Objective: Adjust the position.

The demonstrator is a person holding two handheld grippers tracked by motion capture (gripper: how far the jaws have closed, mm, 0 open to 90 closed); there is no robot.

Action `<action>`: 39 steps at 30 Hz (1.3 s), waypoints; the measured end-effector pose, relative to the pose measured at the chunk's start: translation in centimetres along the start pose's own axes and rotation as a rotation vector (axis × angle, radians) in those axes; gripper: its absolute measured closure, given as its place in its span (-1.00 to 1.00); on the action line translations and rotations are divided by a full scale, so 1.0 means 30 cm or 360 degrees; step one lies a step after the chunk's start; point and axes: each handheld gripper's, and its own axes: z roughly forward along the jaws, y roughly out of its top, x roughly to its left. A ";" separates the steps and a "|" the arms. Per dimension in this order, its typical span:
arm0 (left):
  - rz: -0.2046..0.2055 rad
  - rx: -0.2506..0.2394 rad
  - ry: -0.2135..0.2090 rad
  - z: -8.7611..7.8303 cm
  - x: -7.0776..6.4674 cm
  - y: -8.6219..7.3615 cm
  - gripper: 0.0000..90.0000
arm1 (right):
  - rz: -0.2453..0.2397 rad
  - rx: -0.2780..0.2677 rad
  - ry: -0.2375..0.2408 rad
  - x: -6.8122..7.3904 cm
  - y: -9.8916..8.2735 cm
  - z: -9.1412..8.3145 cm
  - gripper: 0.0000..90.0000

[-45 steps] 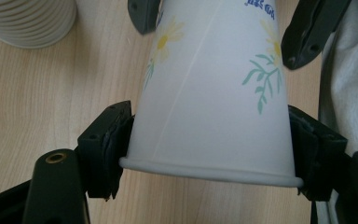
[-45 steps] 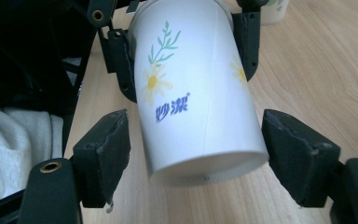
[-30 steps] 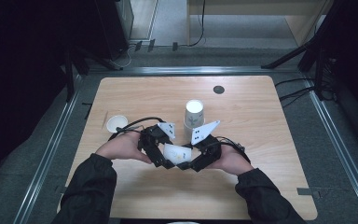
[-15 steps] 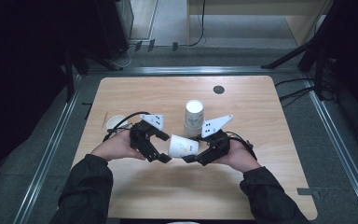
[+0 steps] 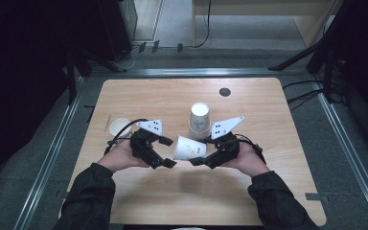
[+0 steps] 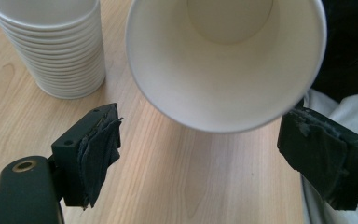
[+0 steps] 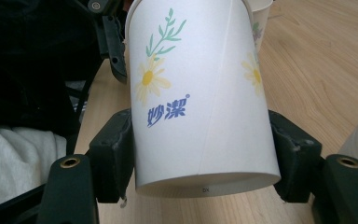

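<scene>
Paper cup [image 5: 189, 148] with daisy print and blue lettering, lying sideways above table [image 5: 268, 110] near its middle, mouth toward left gripper [image 5: 167, 152]. Pinched near base between jaws of right gripper [image 7: 200, 154], pads pressed on both walls. Left gripper jaws spread wide just before cup's open rim [image 6: 226, 65], apart from it. Stack of upturned cups [image 5: 200, 120] just behind, standing on table. Single cup [image 5: 120, 128] well left, near edge. Dark round mark [image 5: 224, 92] farther back.
</scene>
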 end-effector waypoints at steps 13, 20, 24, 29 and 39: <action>-0.0023 -0.0130 -0.0064 0.025 -0.004 0.006 -0.67 | -0.0004 0.0008 0.0047 0.003 -0.005 0.017 -0.25; -0.0004 -0.0128 -0.0075 0.030 -0.005 0.004 -0.56 | 0.0008 0.0035 0.0078 0.005 -0.007 0.041 -0.25; 0.0005 -0.0125 -0.0070 0.028 -0.006 0.003 -0.53 | 0.0020 0.0044 0.0075 0.004 -0.010 0.045 -0.25; 0.0005 -0.0123 -0.0077 0.026 -0.004 0.002 -0.49 | 0.0005 0.0044 0.0070 0.007 -0.009 0.045 -0.25; -0.0011 -0.0153 -0.0083 0.000 -0.003 0.006 -0.47 | 0.0027 0.0050 0.0065 0.007 -0.006 0.047 -0.40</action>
